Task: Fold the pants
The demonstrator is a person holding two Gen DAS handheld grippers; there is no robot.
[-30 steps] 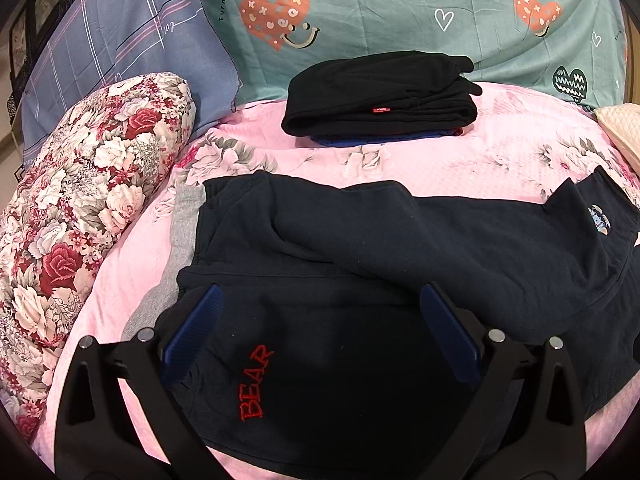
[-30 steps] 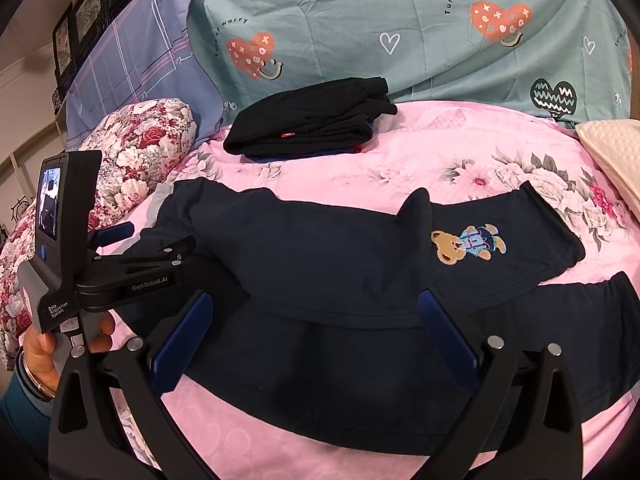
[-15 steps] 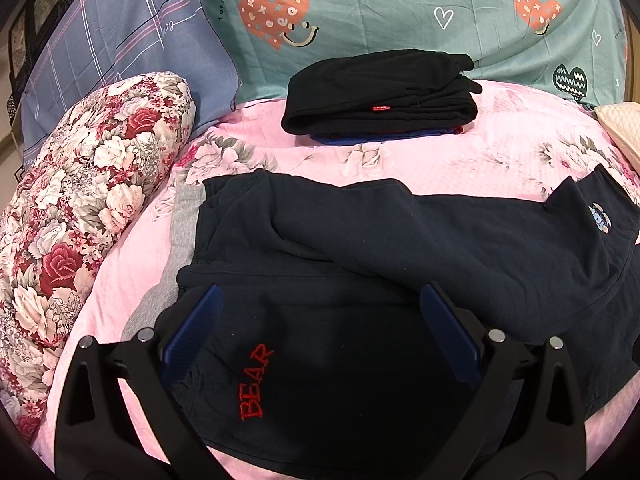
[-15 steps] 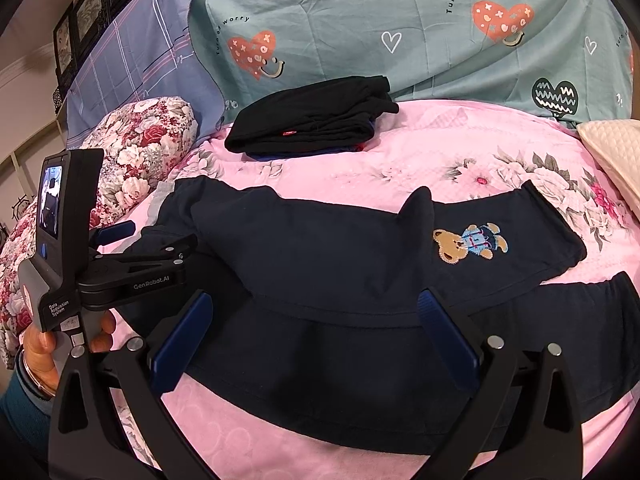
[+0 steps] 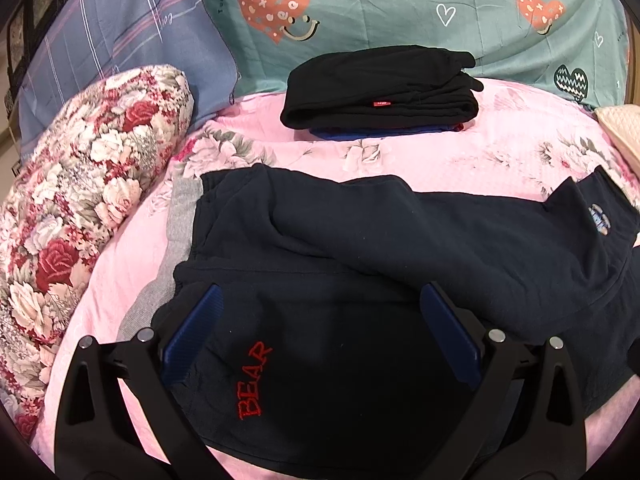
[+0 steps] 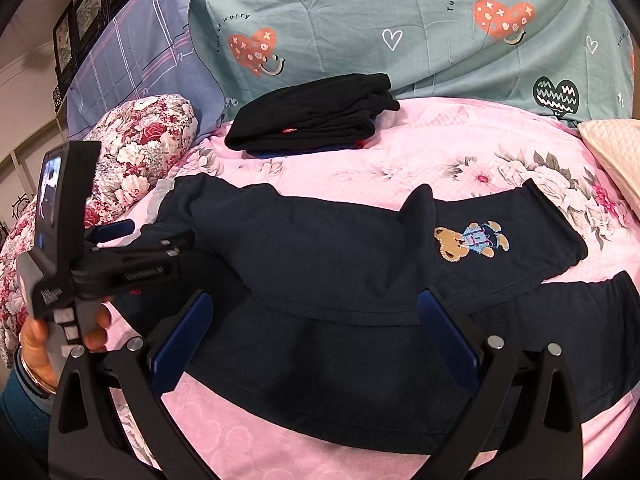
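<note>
We read red stitched "BEAR" (image 5: 255, 380) on the navy pants (image 5: 360, 264), which lie spread across the pink floral bed (image 5: 460, 152), one leg laid over the other; the teal pillow (image 5: 400, 4) says "Turn off worry"; a red tag marks the folded black stack (image 5: 380, 88) behind. The pants look soft and fleecy, with a grey waistband. Our left gripper (image 5: 320, 320) hangs over the waist, fingers spread wide, holding nothing; our right gripper (image 6: 316, 320) likewise gapes above the legs. Only the right view shows the bear patch (image 6: 472, 242) whole and the hand (image 6: 48, 340) on the left tool.
</note>
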